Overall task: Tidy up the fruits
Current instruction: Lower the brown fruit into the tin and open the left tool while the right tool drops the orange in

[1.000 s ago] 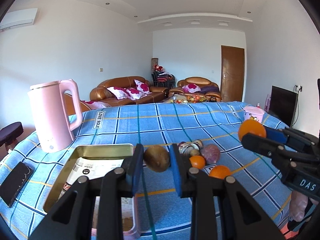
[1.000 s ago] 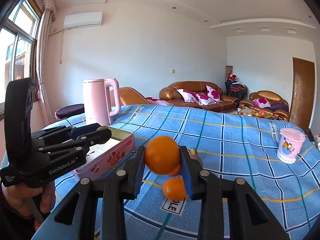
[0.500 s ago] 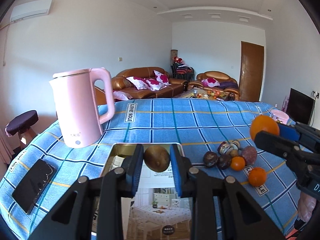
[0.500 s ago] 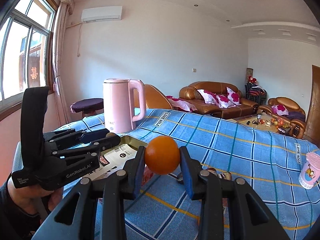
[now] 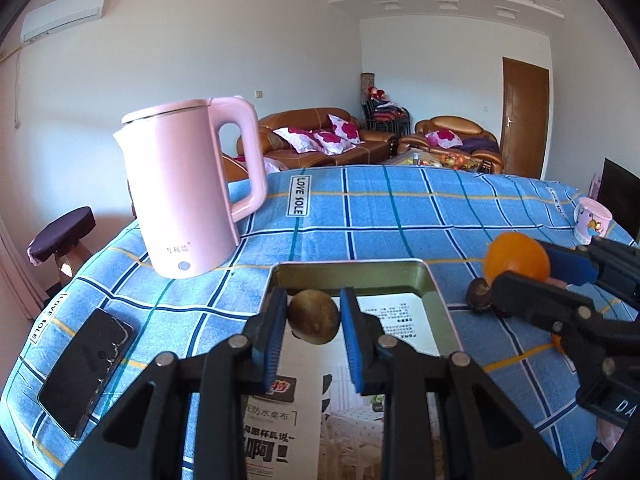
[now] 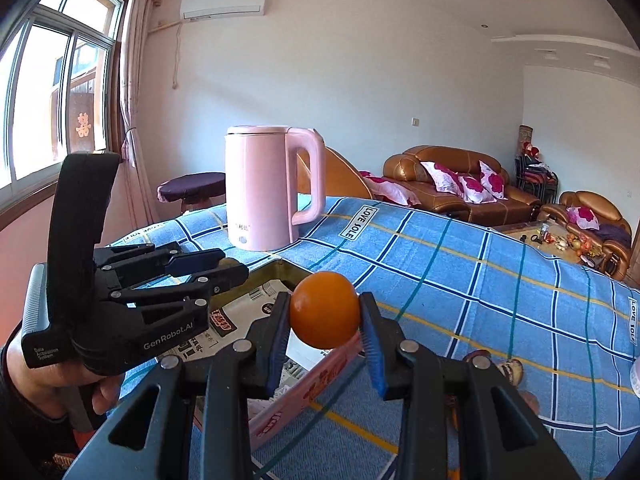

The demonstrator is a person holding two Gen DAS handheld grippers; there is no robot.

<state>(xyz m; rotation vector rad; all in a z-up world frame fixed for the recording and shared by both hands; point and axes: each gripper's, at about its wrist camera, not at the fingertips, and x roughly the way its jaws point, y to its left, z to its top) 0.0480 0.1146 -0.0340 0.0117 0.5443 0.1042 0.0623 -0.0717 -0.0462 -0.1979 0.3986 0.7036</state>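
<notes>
My left gripper (image 5: 314,316) is shut on a brown kiwi (image 5: 314,317), held over the open tin box (image 5: 434,292), whose bottom is lined with printed paper. In the right wrist view my right gripper (image 6: 325,317) is shut on an orange (image 6: 325,310), just above the tin box's (image 6: 320,376) near pink wall. The left gripper (image 6: 224,270) shows at the left of that view, over the box. The orange (image 5: 516,258) and right gripper (image 5: 520,268) appear at the right of the left wrist view. Other small fruits (image 5: 480,300) lie on the cloth beyond the box.
A pink kettle (image 5: 188,188) stands behind the box on the blue checked tablecloth (image 5: 400,216). A black phone (image 5: 86,372) lies at the front left. A pink cup (image 5: 592,220) sits far right. A person's hand (image 6: 48,376) grips the left tool.
Both grippers have swung left with their fruit. The left one now hangs over the tin box, and the right one has come up to the box's near wall, leaving the fruit pile behind.
</notes>
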